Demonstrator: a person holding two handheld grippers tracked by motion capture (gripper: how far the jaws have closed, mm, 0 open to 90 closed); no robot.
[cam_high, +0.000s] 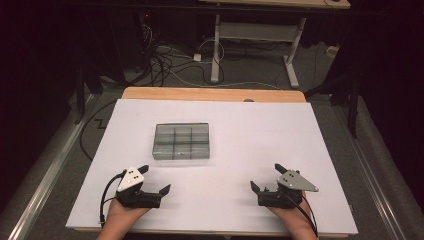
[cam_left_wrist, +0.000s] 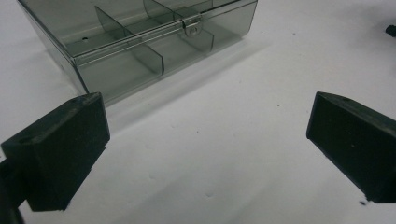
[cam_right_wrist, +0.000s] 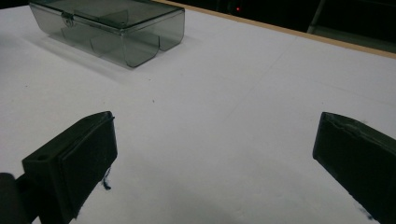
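Note:
A clear grey compartment box (cam_high: 181, 141) lies shut on the white table cover, a little left of centre. Its small latch (cam_left_wrist: 191, 25) faces the near side, and dividers show through the lid. The compartments look empty. My left gripper (cam_high: 156, 179) rests near the front edge, below and left of the box, with its jaws wide open and nothing between them. In the left gripper view the box (cam_left_wrist: 140, 37) sits just ahead of the open gripper (cam_left_wrist: 208, 135). My right gripper (cam_high: 265, 176) rests at the front right, also open and empty. From there the box (cam_right_wrist: 112, 28) lies far off to the upper left of the gripper (cam_right_wrist: 215, 144).
The white cover (cam_high: 250, 130) spreads over the table, with a wooden strip (cam_high: 215, 94) along the far edge. Beyond it lie floor cables (cam_high: 170, 62) and another table's white legs (cam_high: 216, 45). A person's hands hold both grippers at the bottom.

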